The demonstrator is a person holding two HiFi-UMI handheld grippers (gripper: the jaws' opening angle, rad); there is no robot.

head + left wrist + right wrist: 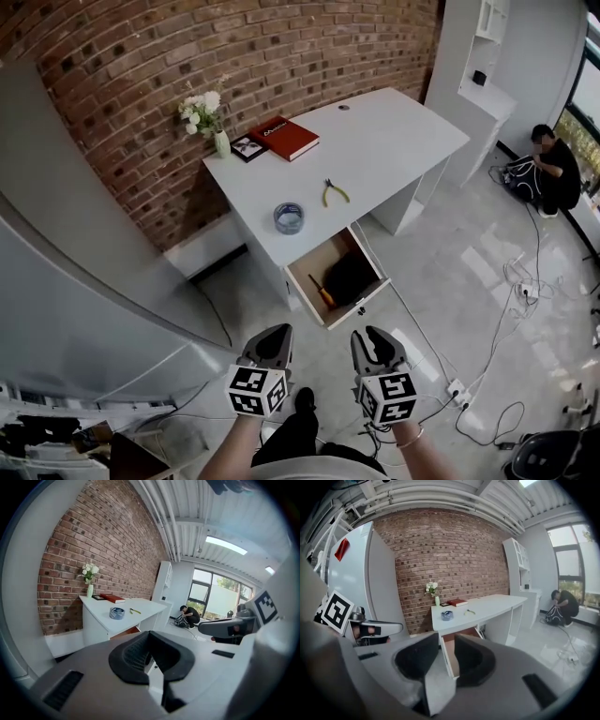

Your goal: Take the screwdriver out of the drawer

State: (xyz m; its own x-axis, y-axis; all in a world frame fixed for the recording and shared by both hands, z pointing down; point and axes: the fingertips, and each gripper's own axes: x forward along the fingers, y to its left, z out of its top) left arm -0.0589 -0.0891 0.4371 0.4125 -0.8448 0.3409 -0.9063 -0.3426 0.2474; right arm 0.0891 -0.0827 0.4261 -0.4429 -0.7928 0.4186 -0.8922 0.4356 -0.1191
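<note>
my left tool (274,336) hangs low in front of me, its pads clenched tip to tip with nothing in them. ahead of it and a little to the right, well apart from both tools, the drawer (302,284) stands pulled out under the white table (394,141). the screwdriver (322,291) lies in the drawer's left part, orange handle toward me, its long axis running front to back along the left wall. a dark bundle (352,277) fills the rest of the drawer just beside it; i cannot tell what that is. my right tool (371,337) is released, with a narrow gap between the pads and nothing in it. the screwdriver sits about midway between the two tools' lines, so i judge either could go, and the right one is already parted. on the table, left to right, are flowers in a vase (206,114), a red book (284,138), a tape roll (289,217) and pliers (334,193), none in the way. the drawer's left wall and the bundle could crowd the pads. far right, a person (553,173) crouches on the floor.
</note>
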